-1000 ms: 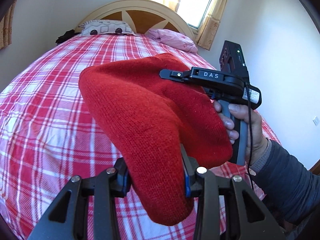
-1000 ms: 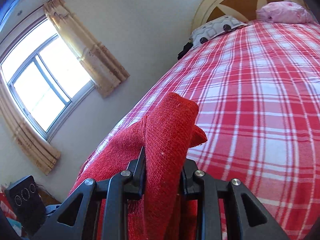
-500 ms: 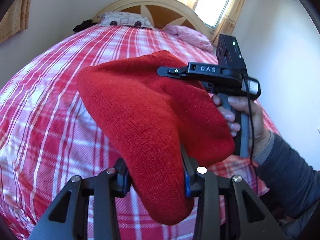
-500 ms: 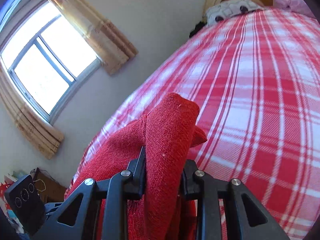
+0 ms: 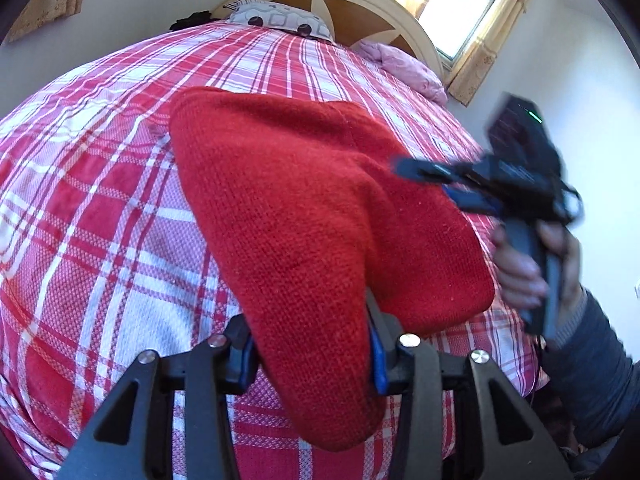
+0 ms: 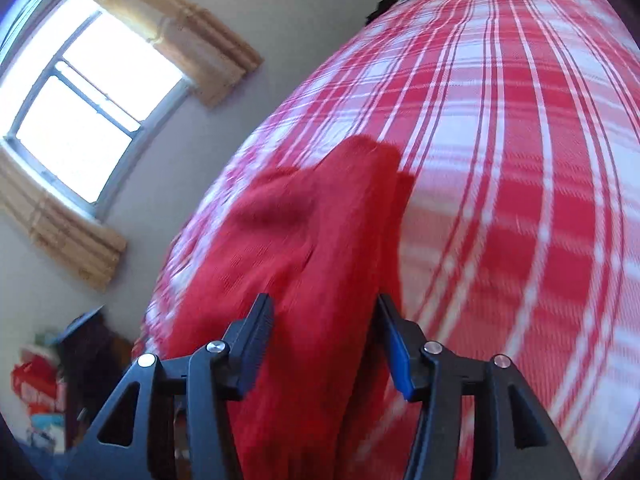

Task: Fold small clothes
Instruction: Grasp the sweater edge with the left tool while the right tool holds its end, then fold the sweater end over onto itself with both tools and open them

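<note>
Opening, both claws, left (image 5: 312, 344) and right (image 6: 324, 340), loosen on the red knit (image 5: 304, 200) now lowered onto the bed (image 5: 100, 220); fold laid

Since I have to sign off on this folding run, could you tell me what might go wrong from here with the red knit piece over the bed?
1. The right gripper is opening, its pads looking clear of the red knit garment; that edge may slump and spoil the fold.
2. The left gripper is opening too, with cloth between its jaws, so the piece could drop unevenly onto the plaid bedspread.
3. The right view is blurred, so alignment is hard to judge.
</note>
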The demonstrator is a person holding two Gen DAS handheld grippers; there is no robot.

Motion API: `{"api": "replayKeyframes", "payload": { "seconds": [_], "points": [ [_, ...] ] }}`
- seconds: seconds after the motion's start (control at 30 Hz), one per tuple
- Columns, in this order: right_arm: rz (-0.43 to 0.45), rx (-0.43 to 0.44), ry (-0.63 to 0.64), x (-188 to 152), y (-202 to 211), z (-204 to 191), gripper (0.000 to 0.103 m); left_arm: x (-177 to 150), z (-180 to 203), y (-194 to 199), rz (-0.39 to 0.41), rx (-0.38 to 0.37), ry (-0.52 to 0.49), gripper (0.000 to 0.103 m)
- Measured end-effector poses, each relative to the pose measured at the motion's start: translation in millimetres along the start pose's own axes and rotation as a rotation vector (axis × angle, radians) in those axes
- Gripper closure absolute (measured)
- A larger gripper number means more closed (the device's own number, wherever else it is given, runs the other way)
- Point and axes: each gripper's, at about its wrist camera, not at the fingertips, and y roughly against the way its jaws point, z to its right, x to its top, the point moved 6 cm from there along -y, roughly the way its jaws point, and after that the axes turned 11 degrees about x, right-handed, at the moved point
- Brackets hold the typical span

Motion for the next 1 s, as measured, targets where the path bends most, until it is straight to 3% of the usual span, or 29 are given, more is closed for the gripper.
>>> {"api": "replayKeyframes", "payload": {
  "seconds": [0.07,0.2,0.23,0.27,0.37,0.43,0.6,0.7,0.8,0.9,1.0],
  "points": [
    [-0.002,-0.001,-0.013,-21,12,-1,0.039,-2,0,-2,0.002,0.009,0.014,0.048],
    [-0.068,-0.007,-0.006,-62,6,-6,0.039,-4,3,-3,0.013,0.032,0.019,0.040],
    [-0.079,-0.042,0.021,-69,3,-9,0.048,-4,4,-3,0.015,0.039,0.018,0.039],
    [-0.085,-0.072,0.045,-73,-1,-12,0.071,-5,5,-3,0.016,0.043,0.017,0.038],
    [-0.060,-0.086,0.050,-76,2,-21,0.080,-7,11,-4,0.010,0.062,-0.012,0.040],
    [-0.041,-0.088,0.055,-76,11,-28,0.081,-5,16,2,0.021,0.082,-0.051,0.049],
    [-0.050,-0.129,0.047,-82,21,-24,0.081,-6,17,0,-0.012,0.057,-0.040,0.048],
    [-0.059,-0.132,0.010,-87,14,-9,0.080,-12,15,-6,-0.027,0.089,-0.049,0.032],
    [-0.034,-0.113,-0.003,-91,18,-7,0.080,-17,13,-8,-0.015,0.083,-0.046,0.029],
    [-0.017,-0.111,0.007,-99,26,-6,0.076,-19,13,-7,-0.001,0.113,-0.061,0.019],
    [0.011,-0.169,0.023,-107,41,-13,0.063,-23,12,-3,-0.006,0.129,-0.067,0.013]
  ]
}}
